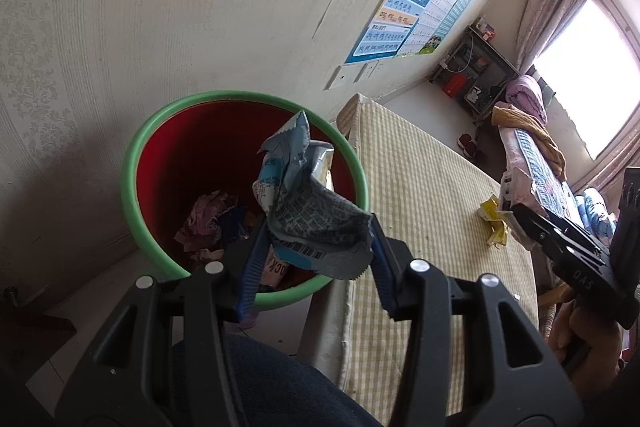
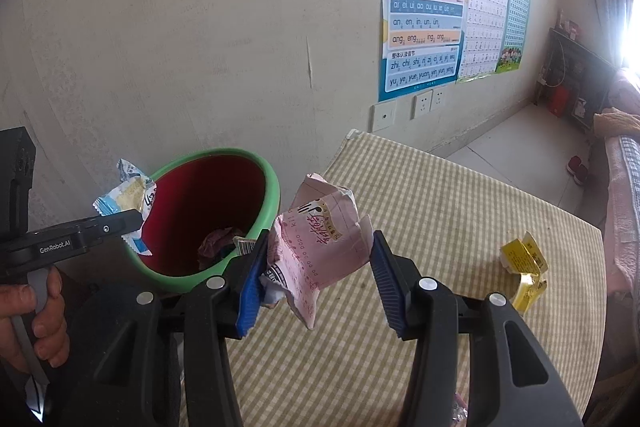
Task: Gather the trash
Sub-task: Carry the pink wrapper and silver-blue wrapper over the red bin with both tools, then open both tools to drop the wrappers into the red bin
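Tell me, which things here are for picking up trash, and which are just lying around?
For the job:
- blue wrapper, in the left tool
- pink wrapper, in the right tool
- yellow wrapper, on the table
- bin, with trash inside

Just lying about:
- posters
- sockets
- shelf
- shoes

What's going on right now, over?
Left gripper shut on blue wrapper, above red bin. Right gripper shut on pink wrapper, beside bin. Yellow wrapper on table. Nothing in the way.
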